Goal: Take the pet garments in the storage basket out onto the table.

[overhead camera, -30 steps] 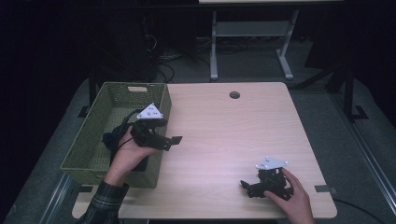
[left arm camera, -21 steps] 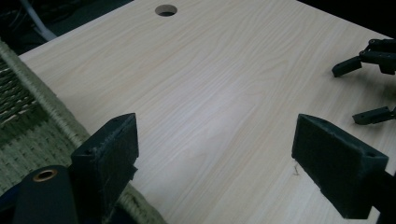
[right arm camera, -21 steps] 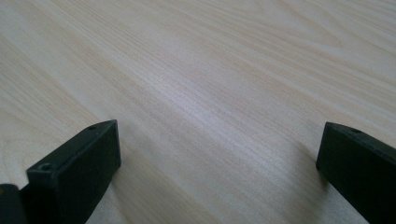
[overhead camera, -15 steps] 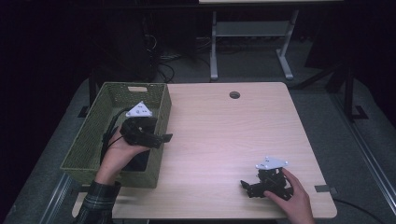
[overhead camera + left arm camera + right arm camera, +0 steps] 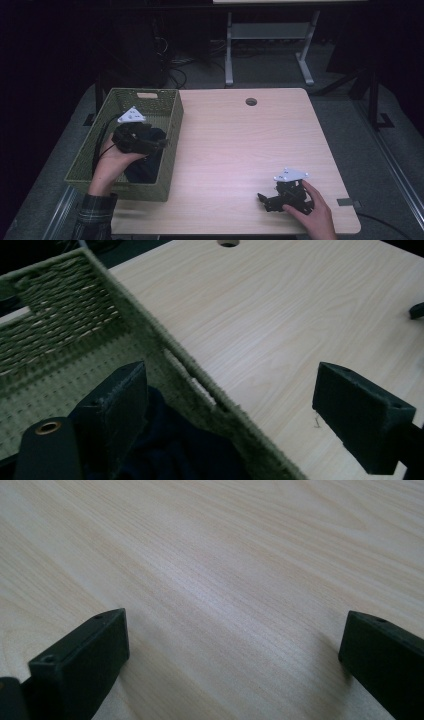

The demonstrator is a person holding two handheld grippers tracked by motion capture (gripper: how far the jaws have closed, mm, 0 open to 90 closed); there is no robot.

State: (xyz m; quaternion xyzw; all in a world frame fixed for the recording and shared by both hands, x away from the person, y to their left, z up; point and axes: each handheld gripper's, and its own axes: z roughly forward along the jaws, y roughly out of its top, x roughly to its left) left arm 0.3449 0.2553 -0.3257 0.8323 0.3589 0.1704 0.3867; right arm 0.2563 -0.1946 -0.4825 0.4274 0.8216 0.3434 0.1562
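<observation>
A green woven basket (image 5: 120, 192) stands at the table's left side with a dark cloth (image 5: 147, 167) lying in it. My left gripper (image 5: 162, 144) hovers open over the basket's right wall. In the left gripper view the left gripper (image 5: 235, 390) straddles the basket rim (image 5: 150, 325): one jaw is above the dark cloth (image 5: 185, 450), the other above the bare table (image 5: 280, 315). Nothing is held. My right gripper (image 5: 264, 200) rests low near the table's front right corner. In the right gripper view the right gripper (image 5: 232, 640) is open wide over bare wood (image 5: 225, 555).
The light wooden table (image 5: 240, 150) has a round cable hole (image 5: 251, 101) near its far edge. A metal stand (image 5: 265, 35) and cables sit on the dark floor beyond the table. The basket's far wall has a handle slot (image 5: 146, 95).
My left gripper has moved left and back, from beside the basket's right wall to over the basket. The right gripper has stayed in place.
</observation>
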